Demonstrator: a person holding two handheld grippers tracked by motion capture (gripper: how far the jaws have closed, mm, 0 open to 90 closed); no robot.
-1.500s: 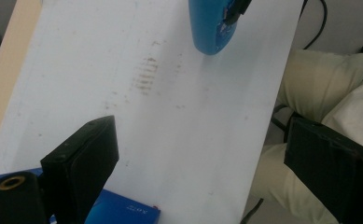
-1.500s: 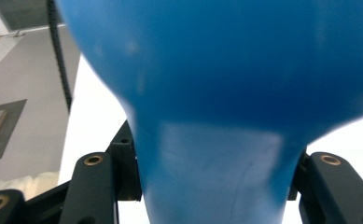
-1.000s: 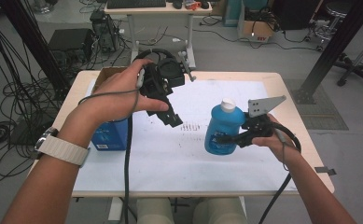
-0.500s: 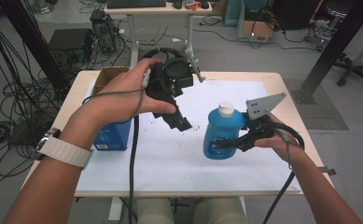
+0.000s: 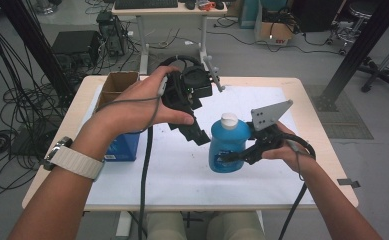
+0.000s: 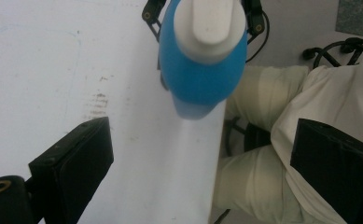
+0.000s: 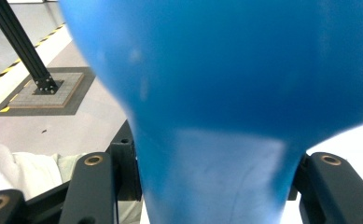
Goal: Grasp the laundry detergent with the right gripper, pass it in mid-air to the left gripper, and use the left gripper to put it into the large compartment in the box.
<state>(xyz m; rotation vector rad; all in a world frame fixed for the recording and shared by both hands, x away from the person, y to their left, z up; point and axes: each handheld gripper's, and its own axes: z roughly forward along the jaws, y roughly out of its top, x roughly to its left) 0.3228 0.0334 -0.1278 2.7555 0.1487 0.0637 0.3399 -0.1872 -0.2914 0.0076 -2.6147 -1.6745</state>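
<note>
We see a blue plastic bottle w/ a white cap, roughly upright over the white-covered table. It's narrower at the waist, where the right gripper clamps it.

Grey floor strewn with black cables; a second desk stands behind, and what may be an office chair at right.
</note>
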